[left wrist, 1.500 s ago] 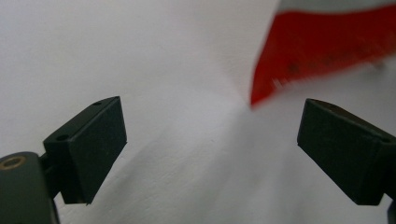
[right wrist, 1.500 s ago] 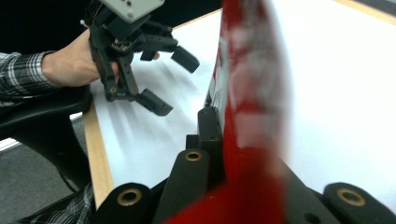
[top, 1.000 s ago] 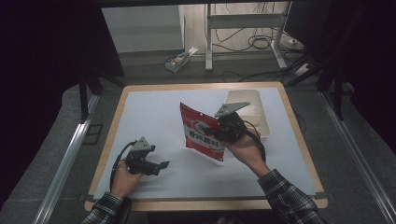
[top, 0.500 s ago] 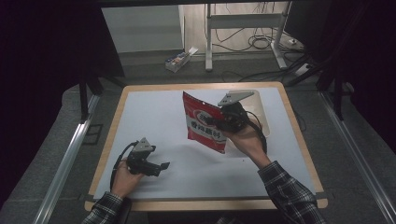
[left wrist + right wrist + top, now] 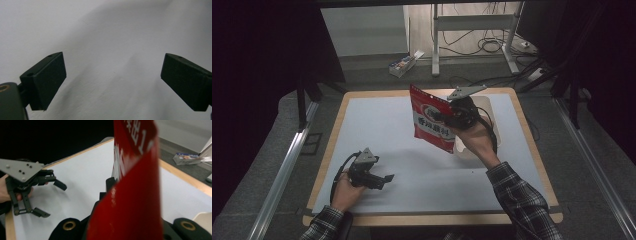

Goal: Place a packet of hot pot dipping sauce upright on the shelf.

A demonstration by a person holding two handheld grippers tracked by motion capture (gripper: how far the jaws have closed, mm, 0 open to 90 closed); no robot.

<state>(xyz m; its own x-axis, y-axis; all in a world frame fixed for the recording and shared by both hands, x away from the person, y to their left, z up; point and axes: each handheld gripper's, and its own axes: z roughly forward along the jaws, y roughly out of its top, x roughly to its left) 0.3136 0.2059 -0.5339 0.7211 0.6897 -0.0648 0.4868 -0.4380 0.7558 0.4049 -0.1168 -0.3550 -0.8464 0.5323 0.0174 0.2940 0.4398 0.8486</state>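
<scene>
Right gripper (image 5: 447, 117) pinched tight on the red bag (image 5: 434, 125), held up in the air clear of the mat (image 5: 377, 130). Bag hangs off the jaws' left in the high view, long axis roughly upright and tilted, top corner up and away, lower end down toward the person. White bin (image 5: 489, 107) just behind and below this gripper, partly hidden by the hand; likely the drop spot, so the coming move turns on swinging the bag rightward and back over that rim. Left gripper (image 5: 379, 180) well apart, low near the front edge, jaws spread wide with nothing between them, bare mat ahead of it. Wooden table rim (image 5: 432, 218) around the mat; dark room beyond, cables (image 5: 492, 45) and a small box (image 5: 402, 64) on the floor behind.
</scene>
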